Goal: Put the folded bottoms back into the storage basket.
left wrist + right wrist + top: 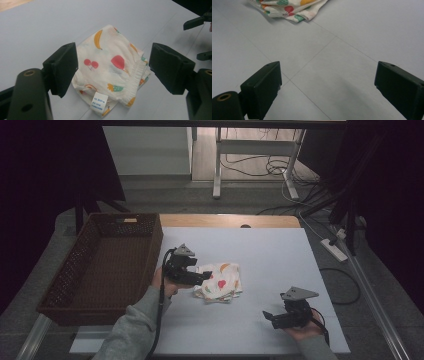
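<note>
A folded white garment with a fruit print (221,282) lies on the pale table, its elastic waistband and a small label facing me in the left gripper view (110,67). My left gripper (205,277) hovers at the garment's left edge, jaws wide apart and straddling the cloth (113,70) without pressing on it. My right gripper (267,316) rests low near the table's front right, open, with nothing between its jaws (327,82). A corner of the garment (289,7) lies beyond it.
A dark wicker basket (85,270) stands at the table's left edge. The table's wooden far edge (230,220) shows past the pale mat. Behind the table are desk legs and cables on the floor (280,167).
</note>
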Motion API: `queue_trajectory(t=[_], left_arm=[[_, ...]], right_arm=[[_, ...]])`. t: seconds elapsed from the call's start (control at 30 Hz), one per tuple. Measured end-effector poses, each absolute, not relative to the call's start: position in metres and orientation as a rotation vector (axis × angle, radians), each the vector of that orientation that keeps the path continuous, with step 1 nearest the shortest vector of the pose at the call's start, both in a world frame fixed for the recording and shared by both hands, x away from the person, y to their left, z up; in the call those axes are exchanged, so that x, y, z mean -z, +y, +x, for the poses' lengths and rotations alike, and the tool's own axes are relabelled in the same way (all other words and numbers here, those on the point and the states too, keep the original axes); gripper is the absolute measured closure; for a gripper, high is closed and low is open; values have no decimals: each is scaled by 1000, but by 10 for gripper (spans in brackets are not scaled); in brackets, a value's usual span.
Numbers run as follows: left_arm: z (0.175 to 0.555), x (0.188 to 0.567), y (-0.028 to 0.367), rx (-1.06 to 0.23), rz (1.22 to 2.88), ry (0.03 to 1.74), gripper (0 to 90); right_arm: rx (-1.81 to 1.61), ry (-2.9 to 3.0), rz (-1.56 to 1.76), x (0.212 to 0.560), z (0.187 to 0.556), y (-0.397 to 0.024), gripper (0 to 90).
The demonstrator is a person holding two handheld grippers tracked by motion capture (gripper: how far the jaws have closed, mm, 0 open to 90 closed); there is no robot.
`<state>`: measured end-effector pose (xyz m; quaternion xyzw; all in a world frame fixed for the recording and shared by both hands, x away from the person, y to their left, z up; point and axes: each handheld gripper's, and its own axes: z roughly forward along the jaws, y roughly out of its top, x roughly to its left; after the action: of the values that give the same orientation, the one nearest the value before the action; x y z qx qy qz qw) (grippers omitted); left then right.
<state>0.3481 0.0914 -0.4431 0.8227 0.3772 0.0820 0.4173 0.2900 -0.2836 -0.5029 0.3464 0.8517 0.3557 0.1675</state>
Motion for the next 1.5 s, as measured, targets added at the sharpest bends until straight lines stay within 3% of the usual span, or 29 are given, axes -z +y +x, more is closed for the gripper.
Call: queue_trajectory(t=[1.5], left_arm=[[399, 489, 75, -185, 2097, 1073, 192]], right_arm=[[-1017, 2427, 980, 503, 290, -284, 82]])
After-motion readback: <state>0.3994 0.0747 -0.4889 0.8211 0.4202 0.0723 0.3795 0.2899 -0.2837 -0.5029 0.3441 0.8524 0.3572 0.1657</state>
